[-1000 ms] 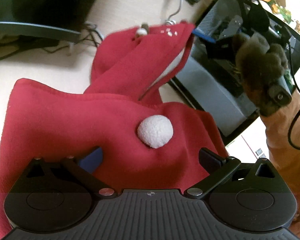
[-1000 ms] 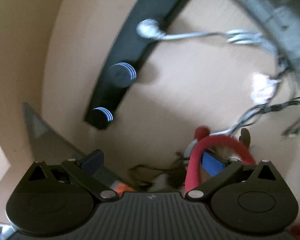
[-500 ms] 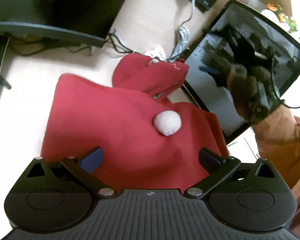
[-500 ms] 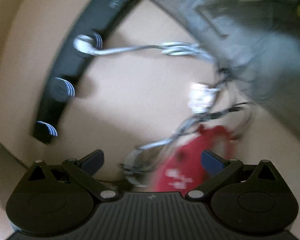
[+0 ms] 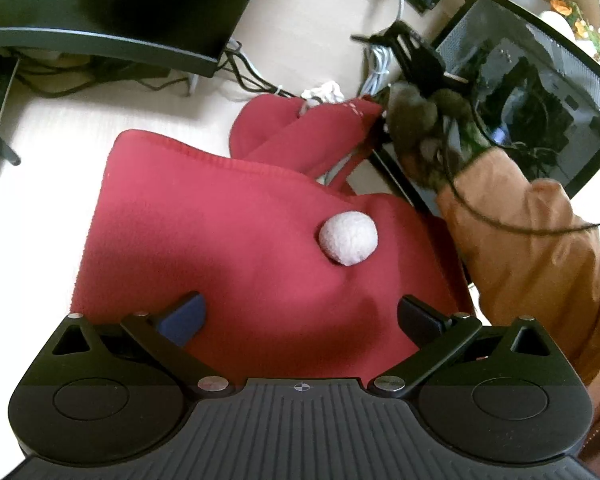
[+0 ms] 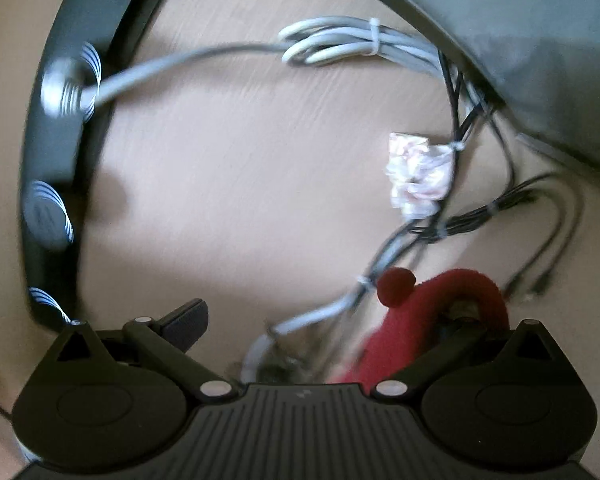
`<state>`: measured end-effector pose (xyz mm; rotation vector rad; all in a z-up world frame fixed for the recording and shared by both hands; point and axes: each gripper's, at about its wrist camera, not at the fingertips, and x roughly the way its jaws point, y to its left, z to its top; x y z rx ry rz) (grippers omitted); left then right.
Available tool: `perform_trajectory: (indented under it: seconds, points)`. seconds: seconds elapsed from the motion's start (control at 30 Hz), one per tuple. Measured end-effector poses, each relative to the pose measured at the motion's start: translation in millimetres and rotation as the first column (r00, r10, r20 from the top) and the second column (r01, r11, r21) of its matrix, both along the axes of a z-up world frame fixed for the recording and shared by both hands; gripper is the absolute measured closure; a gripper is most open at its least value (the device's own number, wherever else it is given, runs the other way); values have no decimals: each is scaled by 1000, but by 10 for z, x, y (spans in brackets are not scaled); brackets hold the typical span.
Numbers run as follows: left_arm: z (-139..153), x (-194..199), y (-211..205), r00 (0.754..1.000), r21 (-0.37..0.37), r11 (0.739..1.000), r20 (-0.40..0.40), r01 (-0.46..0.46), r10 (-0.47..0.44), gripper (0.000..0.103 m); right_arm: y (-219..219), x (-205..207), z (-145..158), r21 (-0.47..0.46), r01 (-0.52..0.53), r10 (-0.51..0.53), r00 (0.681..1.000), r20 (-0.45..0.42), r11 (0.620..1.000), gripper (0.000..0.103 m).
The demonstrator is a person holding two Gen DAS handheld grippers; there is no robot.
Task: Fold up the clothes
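Observation:
A red fleece garment [image 5: 220, 240] with a white pompom [image 5: 349, 238] lies spread on the beige table [image 5: 52, 152]. My left gripper [image 5: 302, 316] hovers open over the garment's near edge, with fabric beneath both fingers and nothing pinched. At the far end, a narrow red flap [image 5: 312, 128] reaches toward the right gripper [image 5: 414, 54], which a gloved hand [image 5: 416, 120] in an orange sleeve holds. In the right wrist view my right gripper [image 6: 324, 320] stands open. A red fabric loop [image 6: 432, 312] is draped over its right finger and hides that fingertip.
A dark monitor base [image 5: 100, 40] sits at the back left, with tangled cables [image 5: 256, 80] behind the garment. A black power strip [image 6: 56, 140] with a grey plug, bundled cables [image 6: 352, 40] and crumpled white paper [image 6: 418, 174] lie ahead of the right gripper. An open computer case [image 5: 540, 80] stands right.
The red flap, lifted high a second ago, has come down toward the table by the cables. The right gripper swung along with it. The left gripper pulled back, so more garment shows.

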<state>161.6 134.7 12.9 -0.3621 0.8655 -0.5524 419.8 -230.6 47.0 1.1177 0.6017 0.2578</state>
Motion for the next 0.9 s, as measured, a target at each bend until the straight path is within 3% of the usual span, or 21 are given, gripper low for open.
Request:
perform_trajectory:
  seconds: [0.07,0.13,0.27,0.37,0.47,0.6,0.73,0.83,0.9]
  points:
    - [-6,4,1,1000,2,1000,0,7,-7,0,9,-35,127,136,-49,40,997,72,990,0]
    - [-19,21,-3,1000,2,1000,1,12,-12,0,107,-183,439,195,-184,141,966,216,963,0]
    - [-56,33,-25,999,24,999,29,27,-28,0,453,-808,1064,145,-439,355,847,396,887,0]
    - [-80,12,-34,998,37,999,55,31,-33,0,660,-1423,1161,102,-541,463,790,403,835,0]
    - [-93,-29,-37,995,53,998,85,44,-48,0,809,-2001,997,72,-583,535,781,323,809,0]
    - [5,-173,75,995,84,993,59,81,-86,0,849,-2630,631,49,-552,538,826,170,832,0]
    - [127,-322,434,998,3,998,-16,68,-68,0,928,-3035,278,-184,-499,506,862,-13,847,0]
    - [276,-309,638,1000,-81,997,-25,0,-2,0,998,-3193,113,-336,-490,483,869,-110,805,0]
    - [408,-255,664,1000,-123,992,-1,-24,24,0,1006,-3288,48,-438,-492,468,867,-171,752,0]
